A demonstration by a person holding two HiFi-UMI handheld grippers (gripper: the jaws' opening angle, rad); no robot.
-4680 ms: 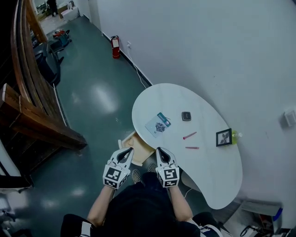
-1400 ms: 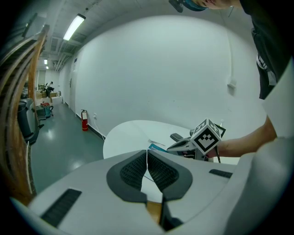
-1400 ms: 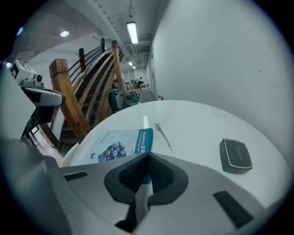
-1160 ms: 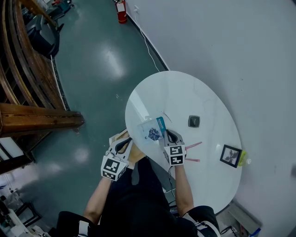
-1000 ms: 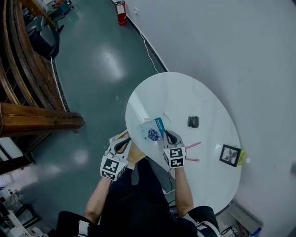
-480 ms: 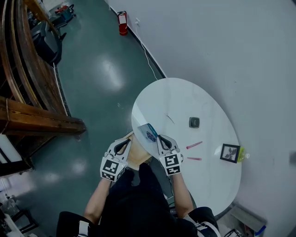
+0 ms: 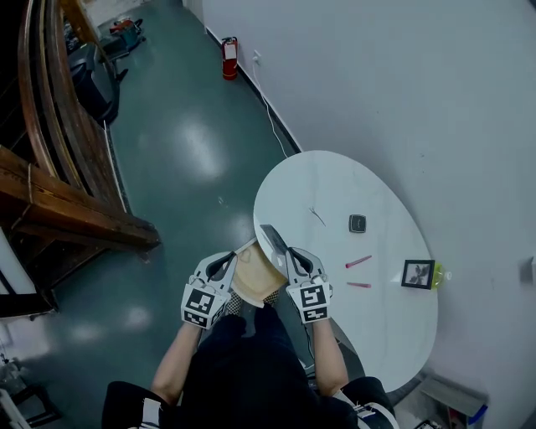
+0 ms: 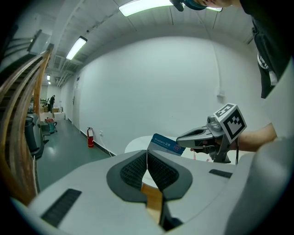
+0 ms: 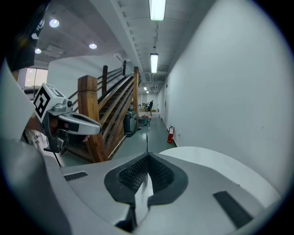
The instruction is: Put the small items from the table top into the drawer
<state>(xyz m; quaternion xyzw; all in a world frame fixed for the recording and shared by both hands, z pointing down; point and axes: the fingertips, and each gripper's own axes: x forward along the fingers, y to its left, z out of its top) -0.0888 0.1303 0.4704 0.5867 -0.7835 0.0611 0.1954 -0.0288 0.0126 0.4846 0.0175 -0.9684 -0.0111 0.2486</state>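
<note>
Cool, even light from long white ceiling strip lights (image 9: 157, 9) leaves the rounded white table top (image 7: 327, 180) bright and lays pale glare on the glossy dark green floor (image 7: 197, 138) at far left, while both gripper views bow strongly and blacken at the corners.

We are looking into a large open hall of a workplace or lab building, not a home; a glossy green floor (image 7: 184, 142) is reflecting the ceiling lamps; a red fire extinguisher (image 7: 229, 59) is standing against a bare white wall (image 7: 402, 100); a heavy wooden staircase (image 7: 75, 214) is rising along one side; strip lights (image 9: 157, 8) are glowing down a long corridor; a white oval table (image 7: 335, 180) is standing by the wall.
</note>
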